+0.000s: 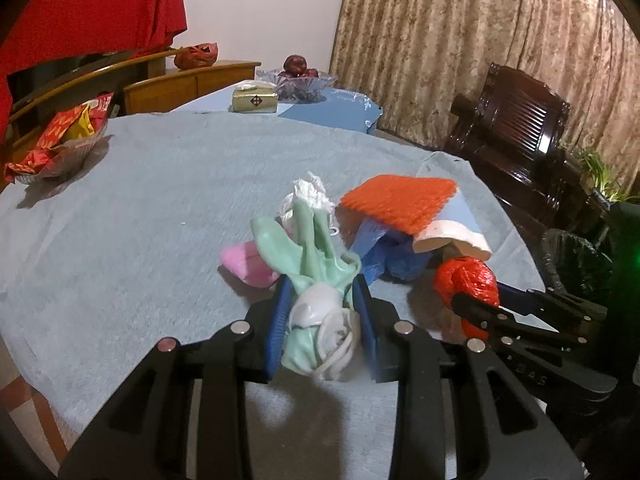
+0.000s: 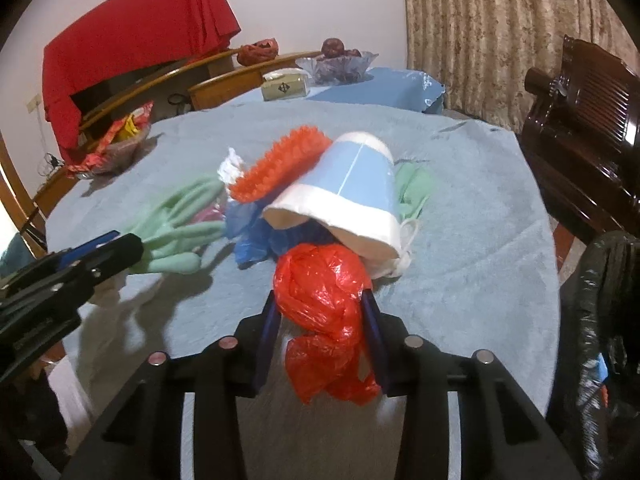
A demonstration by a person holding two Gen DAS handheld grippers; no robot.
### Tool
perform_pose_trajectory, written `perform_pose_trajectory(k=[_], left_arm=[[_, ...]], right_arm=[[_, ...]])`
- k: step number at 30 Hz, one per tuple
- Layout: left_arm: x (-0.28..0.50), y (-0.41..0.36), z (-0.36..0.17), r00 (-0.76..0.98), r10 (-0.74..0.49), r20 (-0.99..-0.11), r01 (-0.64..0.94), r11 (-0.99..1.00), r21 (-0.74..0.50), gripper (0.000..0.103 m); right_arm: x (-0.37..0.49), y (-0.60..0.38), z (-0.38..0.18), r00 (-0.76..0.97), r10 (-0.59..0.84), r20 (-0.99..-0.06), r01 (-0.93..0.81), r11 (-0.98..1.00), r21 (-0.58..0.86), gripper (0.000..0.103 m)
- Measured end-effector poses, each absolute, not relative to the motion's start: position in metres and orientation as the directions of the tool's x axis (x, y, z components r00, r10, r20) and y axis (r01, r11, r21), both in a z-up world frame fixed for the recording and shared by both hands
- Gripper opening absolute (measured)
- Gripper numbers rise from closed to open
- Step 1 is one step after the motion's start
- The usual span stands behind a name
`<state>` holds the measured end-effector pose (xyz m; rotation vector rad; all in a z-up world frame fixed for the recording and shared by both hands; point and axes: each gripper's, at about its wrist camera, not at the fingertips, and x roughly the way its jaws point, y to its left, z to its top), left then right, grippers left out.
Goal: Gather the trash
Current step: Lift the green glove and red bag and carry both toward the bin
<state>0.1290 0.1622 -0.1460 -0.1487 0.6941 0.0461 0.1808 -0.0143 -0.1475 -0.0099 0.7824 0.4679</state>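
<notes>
A pile of trash lies on the table's grey-blue cloth (image 1: 140, 208). My left gripper (image 1: 322, 292) is shut on a pale green glove (image 1: 310, 240) with white wadding bunched at its cuff; the glove also shows in the right wrist view (image 2: 180, 220). My right gripper (image 2: 320, 308) is shut on a crumpled red plastic bag (image 2: 324, 304), seen from the left wrist view (image 1: 466, 276) too. Behind them lie an orange foam net (image 1: 396, 200), a blue and white paper cup (image 2: 352, 196) on its side, a blue plastic bag (image 1: 384, 256) and a pink scrap (image 1: 246, 264).
A black-lined trash bin (image 2: 600, 320) stands off the table's right edge. A bowl of red snack packets (image 1: 60, 136) sits far left. A tissue box (image 1: 256, 98) and glass fruit bowl (image 1: 298, 80) stand at the back. A dark wooden chair (image 1: 516, 128) is right.
</notes>
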Motion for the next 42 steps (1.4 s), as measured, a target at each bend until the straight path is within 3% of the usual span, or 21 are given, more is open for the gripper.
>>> perform_pose_trajectory(k=[6,9,13,15,20,24,29,34,36,38,42], left_arm=[[0.119,0.154,-0.129,0.795,-0.026,-0.606,-0.068,0.989,-0.131,0.027],[0.118,0.148,-0.127,0.796,-0.042,-0.604,-0.042,0.991,-0.125,0.017],[0.119,0.147,-0.140,0.768,-0.029,-0.640,-0.056,0.992,-0.111,0.018],[0.119,0.150,-0.148,0.748,-0.015,-0.664,-0.076,0.991,-0.107,0.038],[0.117,0.155,-0.169,0.702,0.000,-0.712,-0.097,0.991,-0.096,0.056],[0.114,0.157,-0.189,0.657,-0.003,-0.754,-0.106,0.990,-0.096,0.066],[0.111,0.155,-0.201,0.638,-0.004,-0.770,-0.113,0.989,-0.099,0.068],[0.110,0.151,-0.202,0.645,-0.011,-0.764,-0.101,0.990,-0.100,0.042],[0.109,0.152,-0.198,0.654,-0.015,-0.756,-0.103,0.989,-0.109,0.023],[0.110,0.152,-0.193,0.666,-0.024,-0.746,-0.098,0.988,-0.119,0.014],[0.112,0.147,-0.175,0.699,-0.035,-0.715,-0.081,0.989,-0.127,0.010]], right_arm=[[0.167,-0.029,-0.124,0.642,0.415,-0.645,-0.410,0.896,0.169,0.040],[0.163,-0.035,-0.116,0.655,0.416,-0.631,-0.409,0.897,0.167,0.040],[0.159,-0.039,-0.123,0.648,0.404,-0.646,-0.402,0.902,0.161,0.040],[0.160,-0.039,-0.130,0.640,0.398,-0.657,-0.395,0.904,0.163,0.040],[0.159,-0.034,-0.150,0.605,0.390,-0.694,-0.392,0.905,0.166,0.040],[0.160,-0.034,-0.158,0.591,0.388,-0.707,-0.391,0.905,0.170,0.040],[0.162,-0.038,-0.158,0.594,0.385,-0.707,-0.387,0.907,0.169,0.040],[0.162,-0.038,-0.156,0.595,0.391,-0.702,-0.392,0.904,0.171,0.040],[0.160,-0.038,-0.153,0.600,0.392,-0.697,-0.398,0.902,0.165,0.040],[0.159,-0.038,-0.150,0.607,0.394,-0.691,-0.400,0.902,0.162,0.040],[0.157,-0.042,-0.139,0.620,0.406,-0.671,-0.399,0.900,0.176,0.040]])
